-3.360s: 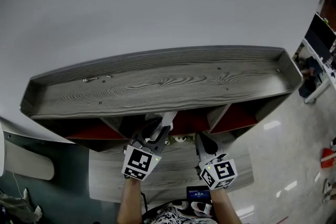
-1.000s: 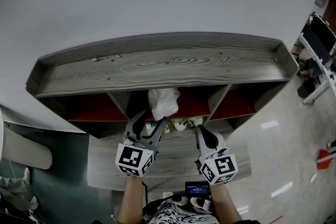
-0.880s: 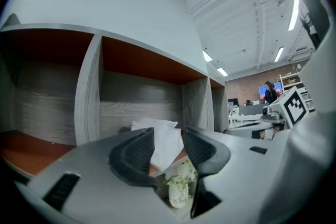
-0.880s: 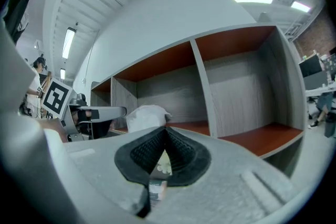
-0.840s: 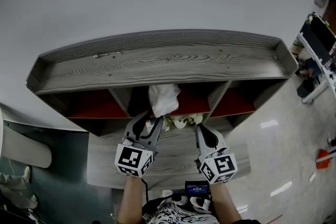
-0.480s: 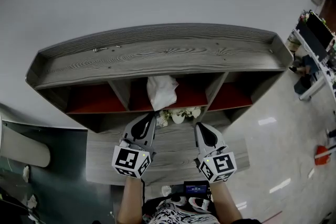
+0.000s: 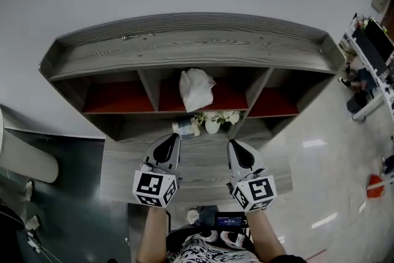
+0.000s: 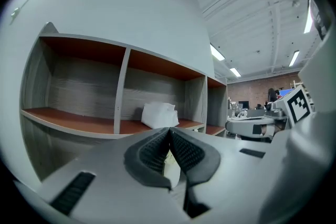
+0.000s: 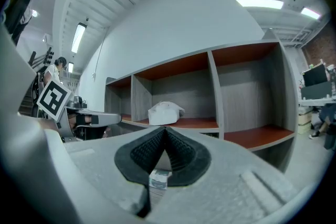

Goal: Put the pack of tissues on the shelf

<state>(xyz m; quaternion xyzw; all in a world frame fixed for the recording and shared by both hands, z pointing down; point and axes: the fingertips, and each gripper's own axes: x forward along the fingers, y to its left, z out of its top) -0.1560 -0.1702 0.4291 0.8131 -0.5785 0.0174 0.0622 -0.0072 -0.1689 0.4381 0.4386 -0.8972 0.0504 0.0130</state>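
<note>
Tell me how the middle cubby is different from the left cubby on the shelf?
The middle cubby holds the white tissue pack; the left cubby shows only its red floor. The middle cubby has a divider on each side; the left cubby ends at the outer wall. Both have red floors and grey walls.

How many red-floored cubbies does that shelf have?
3: the left cubby, the middle cubby holding the pack of tissues, and the right cubby. Others lower down may be hidden.

One tissue pack [image 7: 196,89], one shelf [image 7: 184,49], two hand-held grippers [image 7: 173,138] [image 7: 231,144]
</note>
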